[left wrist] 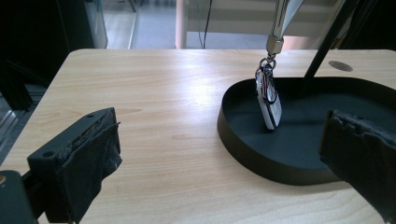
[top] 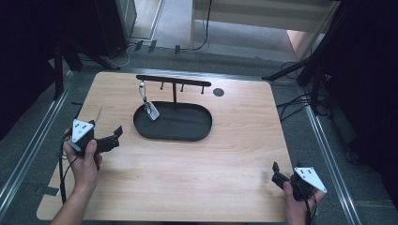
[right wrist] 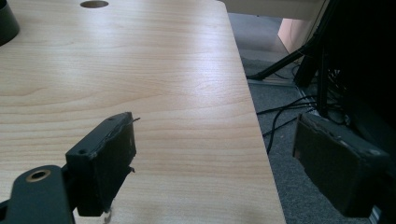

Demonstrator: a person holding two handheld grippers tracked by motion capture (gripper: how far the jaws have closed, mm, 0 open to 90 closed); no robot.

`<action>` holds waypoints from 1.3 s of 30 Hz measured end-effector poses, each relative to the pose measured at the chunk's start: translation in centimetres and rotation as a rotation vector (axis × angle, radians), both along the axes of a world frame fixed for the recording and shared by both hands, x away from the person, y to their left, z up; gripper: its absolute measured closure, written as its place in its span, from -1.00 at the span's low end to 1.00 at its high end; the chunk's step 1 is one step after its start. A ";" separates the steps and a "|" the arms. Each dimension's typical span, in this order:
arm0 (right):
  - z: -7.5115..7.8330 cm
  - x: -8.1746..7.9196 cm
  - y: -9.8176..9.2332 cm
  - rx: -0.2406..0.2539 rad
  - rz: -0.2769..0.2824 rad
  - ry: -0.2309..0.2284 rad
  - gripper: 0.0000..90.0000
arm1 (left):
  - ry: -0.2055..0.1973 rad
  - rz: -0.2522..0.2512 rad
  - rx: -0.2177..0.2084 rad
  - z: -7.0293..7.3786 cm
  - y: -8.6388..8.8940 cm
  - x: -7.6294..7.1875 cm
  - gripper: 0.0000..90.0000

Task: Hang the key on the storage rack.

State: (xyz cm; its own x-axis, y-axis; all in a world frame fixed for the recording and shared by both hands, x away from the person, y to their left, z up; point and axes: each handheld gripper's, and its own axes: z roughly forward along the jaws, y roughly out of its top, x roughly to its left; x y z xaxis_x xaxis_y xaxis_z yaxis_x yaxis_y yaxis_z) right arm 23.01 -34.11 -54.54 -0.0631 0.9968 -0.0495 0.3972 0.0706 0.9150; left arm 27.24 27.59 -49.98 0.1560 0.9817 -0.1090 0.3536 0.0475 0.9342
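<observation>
Keychain is the thing here, a white fob on a silver clip and ring, hanging off the left end of a black T-shaped rack. Its bottom end dips into the black oval tray that the rack's post stands in, tilted a bit, and from the left gripper view it looks like it rests on the tray floor near the left wall. There are some coloured lines on the fob, but I can't read any writing on it.

Rack has a few little pegs poking down from the bar, and those to the right of the keychain are bare. The tray wall sits between the keychain and the left gripper, so that rim is what's in the way from that side.

Left gripper is just off the tray's left end, held in the left hand, jaws spread wide with nothing between them. Right gripper is way over at the near right corner of the table, well apart from everything, jaws also wide apart and holding nothing; one jaw hangs out past the table edge in its own view.

Table is light wood with rounded corners and a dark round hole near the far edge. Grey carpet, cables and dark stand legs around it, pretty dim room.
</observation>
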 end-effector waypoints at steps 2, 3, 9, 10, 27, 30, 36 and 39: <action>0.0 0.0 0.0 -0.004 -0.001 0.000 -0.71 | -0.003 0.000 -0.005 -0.1 0.2 -0.5 -1.00; 0.0 0.0 0.0 -0.004 -0.001 0.000 -0.71 | -0.003 0.000 0.002 -0.1 0.3 -0.8 -1.00; 0.0 0.0 0.1 -0.012 0.002 -0.001 -0.71 | -0.004 0.008 0.008 -0.5 1.5 -2.0 -1.00; 0.0 0.0 0.1 -0.012 0.001 0.000 -0.71 | -0.006 0.014 0.008 -0.6 1.9 -2.4 -1.00; 0.0 0.0 0.1 -0.015 0.002 -0.003 -0.71 | -0.003 0.053 0.029 -2.6 4.7 -5.8 -1.00; 0.0 0.0 0.1 -0.015 0.001 -0.007 -0.71 | -0.002 0.063 0.050 -3.2 5.3 -6.8 -1.00; 0.0 0.0 0.2 -0.020 0.003 -0.007 -0.71 | -0.005 0.082 0.066 -3.8 6.2 -8.3 -1.00; 0.0 0.0 0.2 -0.019 0.002 -0.007 -0.71 | -0.006 0.091 0.065 -4.1 6.5 -8.8 -1.00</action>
State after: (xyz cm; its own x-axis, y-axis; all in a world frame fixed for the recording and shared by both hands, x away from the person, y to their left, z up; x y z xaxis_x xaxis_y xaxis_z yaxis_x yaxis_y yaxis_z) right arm 22.98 -33.94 -54.57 -0.0651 0.9955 -0.0693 0.3905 0.0894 0.9163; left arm 18.48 34.13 -54.08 0.0663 0.9968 -0.0441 0.3446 0.0186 0.9386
